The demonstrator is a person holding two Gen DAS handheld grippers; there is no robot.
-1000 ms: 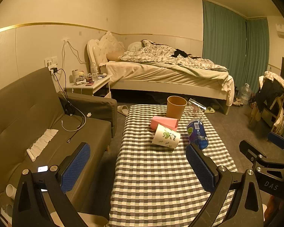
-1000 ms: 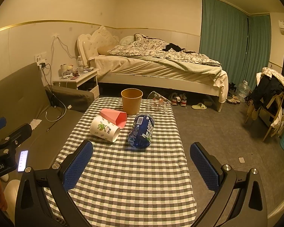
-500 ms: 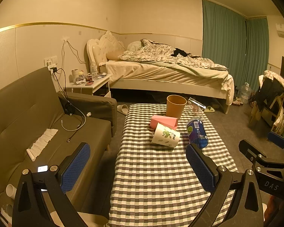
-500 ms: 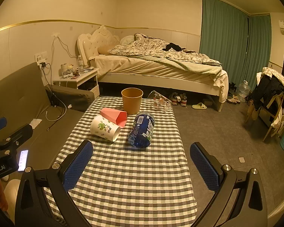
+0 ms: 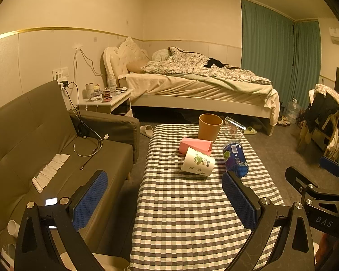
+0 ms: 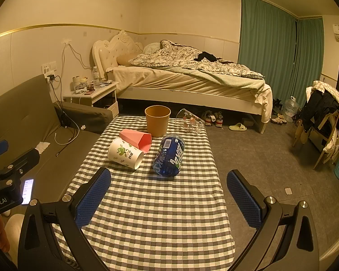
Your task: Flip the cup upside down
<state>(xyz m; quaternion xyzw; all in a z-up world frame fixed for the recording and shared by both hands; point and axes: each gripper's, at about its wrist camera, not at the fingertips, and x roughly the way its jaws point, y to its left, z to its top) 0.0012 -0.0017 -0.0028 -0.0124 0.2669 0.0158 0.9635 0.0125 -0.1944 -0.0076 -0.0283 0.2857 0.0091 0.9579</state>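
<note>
Presently, the stock on the checked table (image 6: 151, 214), both views:

1. Brown paper cup (image 6: 157, 123) — upright, mouth up, near the far edge about midway across. The only cup standing, so judged the likeliest one to be turned over; the task line does not say which.
2. White paper cup (image 6: 125, 153) — on its side near the middle of the table, towards the left edge, mouth facing the near right. Green leaf print and a small round mark; the lettering is too small to read.
3. Pink cup (image 6: 136, 140) — angular, on its side, between the white cup and the brown cup, seemingly touching the white one.
4. Blue printed cup (image 6: 169, 156) — lying down, just right of the white cup. Barcode visible; large white letters run along it, seen upside down and not safely readable.
5. Clear glass (image 6: 189, 121) — tipped over at the far right corner.

Tools:
- Left gripper (image 5: 163, 199) — released, jaws wide apart, empty, hanging over the near left edge. "DAS" reads on the other tool's body in its view.
- Right gripper (image 6: 169, 196) — likewise spread and empty, over the near edge, aimed up the middle. "Robot.AI" reads, partly cut off, on the left tool in its view.

Step in hand: approach, nothing grasped, no cup inverted. The next move, as judged: carry one tool to the far edge, close on the brown cup's wall below the rim with light pressure, since paper crushes, then lift, rotate and set it down on its rim, clear of the pink cup beside it.
</note>
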